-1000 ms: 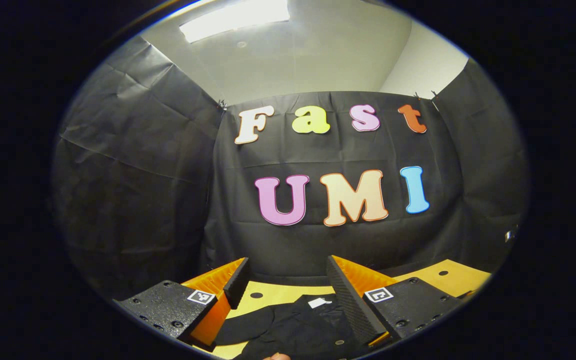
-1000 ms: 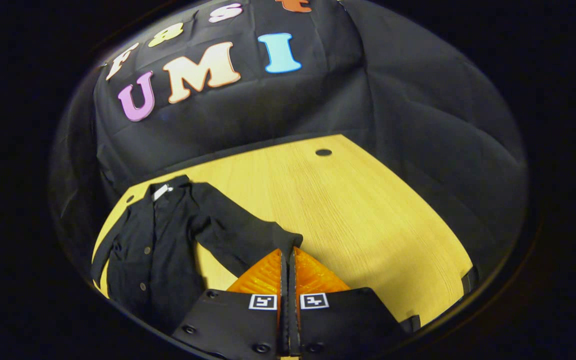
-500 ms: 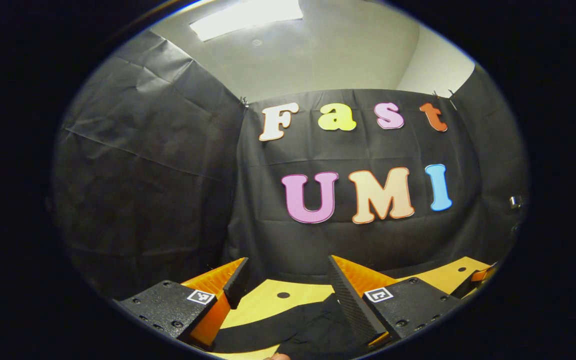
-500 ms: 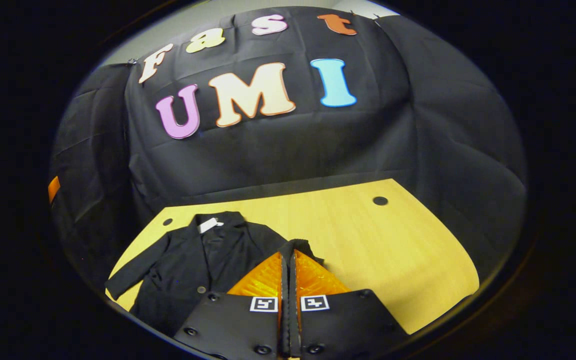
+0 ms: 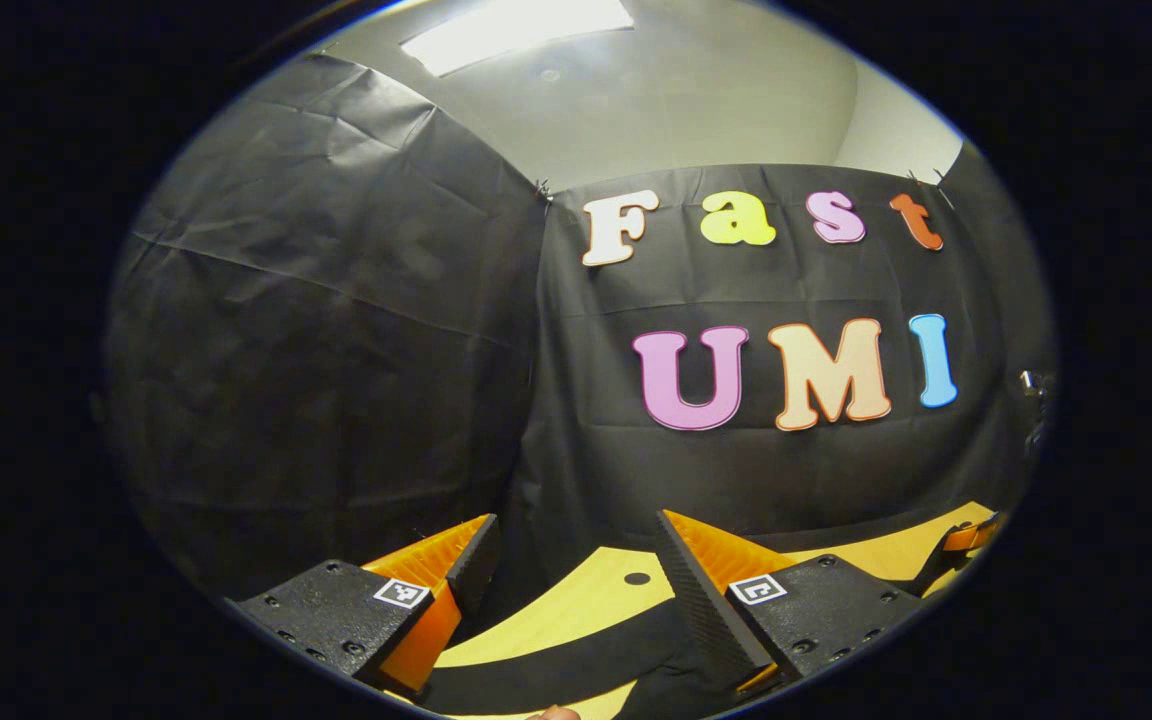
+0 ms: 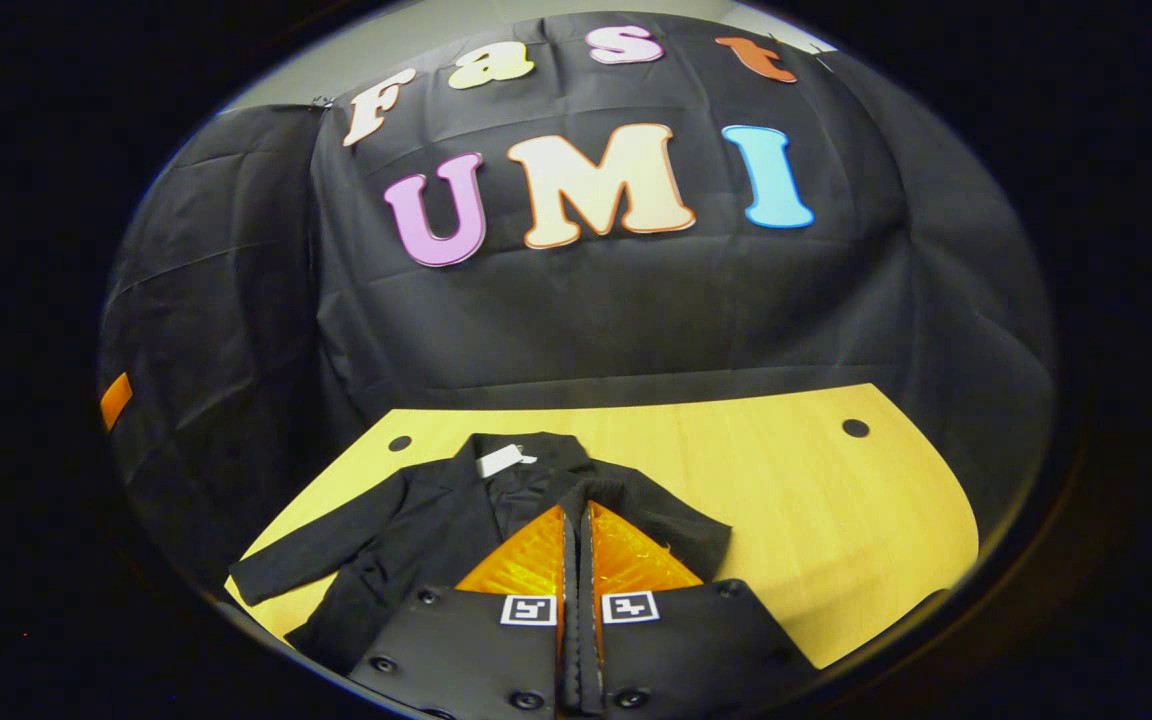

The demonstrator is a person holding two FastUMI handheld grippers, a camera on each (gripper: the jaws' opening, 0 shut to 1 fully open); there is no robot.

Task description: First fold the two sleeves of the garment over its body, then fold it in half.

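I am on the first step, the sleeve folds, with my right gripper [image 6: 576, 520] pressed together over the black jacket [image 6: 436, 520], which lies on the yellow wooden table [image 6: 786, 500] directly ahead of and below those fingers. In the right gripper view the fingers meet with no gap, and the jacket's right sleeve [image 6: 666, 525] bunches at their tips, doubled toward the chest; I judge I have the cuff pinched, though the cloth between the pads is hidden, so I cannot be sure. The collar with its white tag [image 6: 501, 460] sits just beyond the fingertips. The left sleeve [image 6: 321, 550] lies stretched out to my left, flat on the table and not yet folded. My left gripper [image 5: 576, 550] hangs with its fingers well apart, holding nothing; in the left gripper view a band of that black sleeve [image 5: 556, 660] runs across the table just beneath and between them. Next, I think, I need to lay the right sleeve flat across the body and let go, then lower the left gripper onto the outstretched cuff, close on it and carry it over the chest.
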